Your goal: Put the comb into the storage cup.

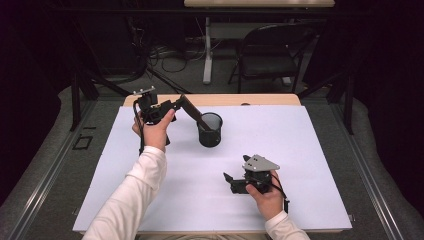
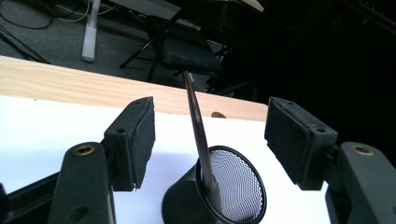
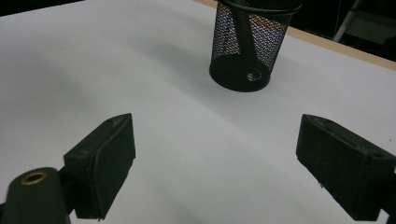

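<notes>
Looking down from the high view, a person's 2 forearms in white sleeves come in from the bottom edge over a white sheet point(image 1: 300, 150) that covers most of a wooden table point(image 1: 225, 99).

The left gripper point(image 1: 192, 111) is held up near the far left part of the sheet, its black jaws slanting down toward a black mesh cup point(image 1: 210, 129) that stands upright near the middle of the sheet. In the left gripper view the 2 padded jaws stand apart, wide enough that the cup sits in the gap between them without being touched. A dark pen point(image 2: 198, 130) stands in the mesh cup point(image 2: 219, 191), its lower end inside and its upper end leaning out above the rim. The pen rises freely between the jaws and neither pad presses on it.

The right gripper point(image 1: 231, 181) rests low over the near right part of the sheet, with a grey 3-cornered plate on top, well apart from the cup. In the right gripper view its 2 jaws are spread wide with nothing between them, just bare white sheet below. Farther off in that view the mesh cup point(image 3: 250, 44) stands upright, and the lower part of the pen point(image 3: 247, 39) shows through the mesh, slanting down to the cup's floor.

Beyond the table, a dark folding chair point(image 1: 272, 52) stands on the grey floor.
</notes>
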The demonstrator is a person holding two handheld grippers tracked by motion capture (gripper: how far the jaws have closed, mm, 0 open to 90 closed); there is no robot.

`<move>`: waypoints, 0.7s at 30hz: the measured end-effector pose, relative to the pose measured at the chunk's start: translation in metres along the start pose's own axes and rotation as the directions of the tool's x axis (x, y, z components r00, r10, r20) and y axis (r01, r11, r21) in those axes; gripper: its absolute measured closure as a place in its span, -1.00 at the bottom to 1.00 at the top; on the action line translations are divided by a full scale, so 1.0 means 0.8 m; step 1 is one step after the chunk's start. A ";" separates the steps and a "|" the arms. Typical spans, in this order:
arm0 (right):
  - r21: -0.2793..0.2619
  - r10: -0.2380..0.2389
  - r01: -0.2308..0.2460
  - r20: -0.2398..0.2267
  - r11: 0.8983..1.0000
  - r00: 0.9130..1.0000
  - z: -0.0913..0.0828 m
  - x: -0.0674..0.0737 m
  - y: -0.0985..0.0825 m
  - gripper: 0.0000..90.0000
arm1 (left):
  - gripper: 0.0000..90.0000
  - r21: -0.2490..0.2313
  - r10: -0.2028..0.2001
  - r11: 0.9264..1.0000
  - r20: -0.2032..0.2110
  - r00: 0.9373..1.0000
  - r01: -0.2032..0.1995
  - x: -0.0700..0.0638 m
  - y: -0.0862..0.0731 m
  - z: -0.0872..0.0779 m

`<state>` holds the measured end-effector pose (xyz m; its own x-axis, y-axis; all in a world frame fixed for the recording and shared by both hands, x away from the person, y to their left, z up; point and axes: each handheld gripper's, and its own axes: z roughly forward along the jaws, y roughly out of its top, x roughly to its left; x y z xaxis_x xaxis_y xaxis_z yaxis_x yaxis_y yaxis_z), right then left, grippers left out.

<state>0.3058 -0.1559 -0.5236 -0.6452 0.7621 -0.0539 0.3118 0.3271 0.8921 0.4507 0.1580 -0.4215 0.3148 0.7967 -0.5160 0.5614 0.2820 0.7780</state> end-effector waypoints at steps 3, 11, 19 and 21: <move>0.000 0.001 -0.001 0.001 1.000 1.000 0.000 0.000 0.000 -0.74 | -0.21 -0.017 0.011 1.000 0.013 1.000 -0.011 0.003 0.002 -0.005; -0.001 0.001 -0.001 0.001 1.000 1.000 0.000 0.000 0.000 -0.74 | -0.21 -0.009 0.028 1.000 0.004 1.000 -0.028 0.007 0.003 -0.022; 0.000 0.001 -0.001 0.003 1.000 1.000 0.000 0.001 0.000 -0.74 | -0.22 0.003 0.036 0.999 0.070 0.997 -0.037 0.010 0.003 -0.036; 0.000 0.001 -0.001 0.003 1.000 1.000 0.001 0.001 0.000 -0.74 | -0.22 0.005 0.038 0.999 0.079 0.996 -0.039 0.009 0.002 -0.040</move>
<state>0.3057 -0.1551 -0.5238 -0.6425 0.7644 -0.0543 0.3128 0.3263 0.8920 0.4291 0.1815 -0.4124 0.3955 0.7620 -0.5127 0.5525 0.2485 0.7956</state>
